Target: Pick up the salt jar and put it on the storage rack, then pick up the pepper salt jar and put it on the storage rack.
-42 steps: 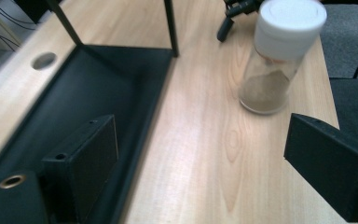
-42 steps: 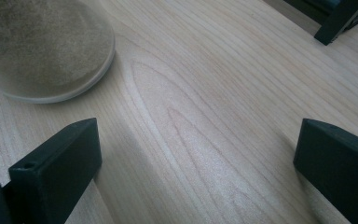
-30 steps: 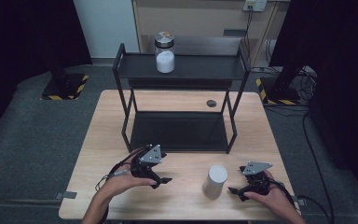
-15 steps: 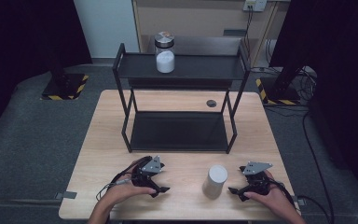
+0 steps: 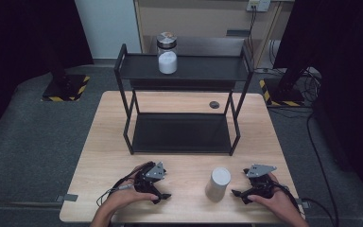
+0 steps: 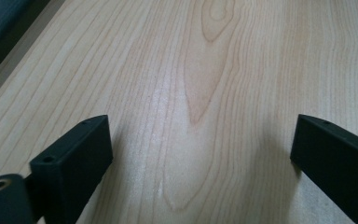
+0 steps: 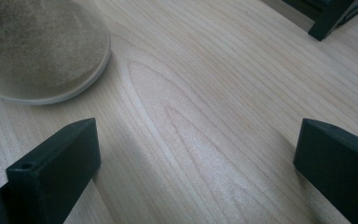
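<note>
Resting low on the near part of the table (image 5: 189, 101), we keep both grippers down on the wood, one in each hand. Our left gripper (image 5: 158, 191) sits at the near left, its fingers (image 6: 72, 156) spread wide apart with nothing but bare wood grain between them. Our right gripper (image 5: 240, 194) sits at the near right, and its fingers (image 7: 56, 170) are likewise released and wide apart, holding nothing.

Between the two grippers stands the white cup (image 5: 218, 183), upright on the table, just beside our right gripper and a little farther from the left one. In the right gripper view its rounded base (image 7: 42, 51) shows up and to the left of the fingers, near them but not between them and not touching them.

Farther back, a black two-level rack (image 5: 182, 71) stands across the middle of the table. On its top shelf, toward the left, stands a glass jar (image 5: 167, 53) with a dark lid and white contents. A small dark round spot (image 5: 214, 104) lies on the table behind the rack's lower shelf.
</note>
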A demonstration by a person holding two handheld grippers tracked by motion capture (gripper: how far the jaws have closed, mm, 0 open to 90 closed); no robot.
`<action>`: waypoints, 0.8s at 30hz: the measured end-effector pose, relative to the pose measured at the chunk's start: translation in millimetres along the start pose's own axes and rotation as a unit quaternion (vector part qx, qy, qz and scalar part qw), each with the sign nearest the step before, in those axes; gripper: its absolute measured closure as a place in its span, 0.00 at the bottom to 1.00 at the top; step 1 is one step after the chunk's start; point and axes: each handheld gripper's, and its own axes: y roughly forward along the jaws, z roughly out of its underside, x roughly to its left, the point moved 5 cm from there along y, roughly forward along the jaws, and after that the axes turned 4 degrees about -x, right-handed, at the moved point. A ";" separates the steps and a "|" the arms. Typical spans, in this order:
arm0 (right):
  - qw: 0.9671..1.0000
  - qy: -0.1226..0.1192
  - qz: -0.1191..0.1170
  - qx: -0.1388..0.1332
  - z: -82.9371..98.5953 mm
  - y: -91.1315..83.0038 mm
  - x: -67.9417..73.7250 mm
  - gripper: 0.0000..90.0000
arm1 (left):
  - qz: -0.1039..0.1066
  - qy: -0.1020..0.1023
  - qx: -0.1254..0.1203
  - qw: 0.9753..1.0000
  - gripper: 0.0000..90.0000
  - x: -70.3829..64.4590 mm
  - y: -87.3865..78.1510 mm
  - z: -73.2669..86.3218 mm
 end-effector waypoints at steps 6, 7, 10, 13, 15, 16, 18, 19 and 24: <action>1.000 0.002 0.003 0.001 0.0 -0.2 1.2 0.01 | 0.001 0.002 -0.003 1.000 0.00 -0.2 0.9 1.7; 1.000 0.003 0.004 0.001 0.0 -0.2 1.5 0.01 | 0.001 0.002 -0.003 1.000 0.00 -0.2 0.9 1.7; 1.000 0.004 0.005 0.000 0.2 -0.4 2.0 0.01 | 0.000 0.001 -0.003 1.000 0.00 -0.6 0.9 1.6; 1.000 0.004 0.005 0.000 0.4 -0.3 2.0 0.01 | -0.002 0.000 -0.003 1.000 0.00 -1.5 0.9 1.5; 1.000 0.004 0.005 0.000 0.4 -0.4 2.0 0.01 | -0.004 -0.002 -0.003 1.000 0.00 -2.2 1.1 1.4; 1.000 0.005 0.005 0.000 0.4 -0.4 2.0 0.01 | -0.004 -0.003 -0.003 1.000 0.00 -2.4 1.2 1.4; 1.000 0.005 0.005 0.000 0.5 -0.4 2.0 0.01 | -0.004 -0.003 -0.003 1.000 0.00 -2.3 1.1 1.4; 1.000 0.005 0.005 -0.001 0.5 -0.4 2.0 0.01 | -0.004 -0.003 -0.004 1.000 0.00 -2.1 1.1 1.5; 1.000 0.007 0.005 0.002 -0.5 -1.0 1.9 0.03 | -0.006 -0.004 -0.003 1.000 0.00 -2.9 1.0 1.6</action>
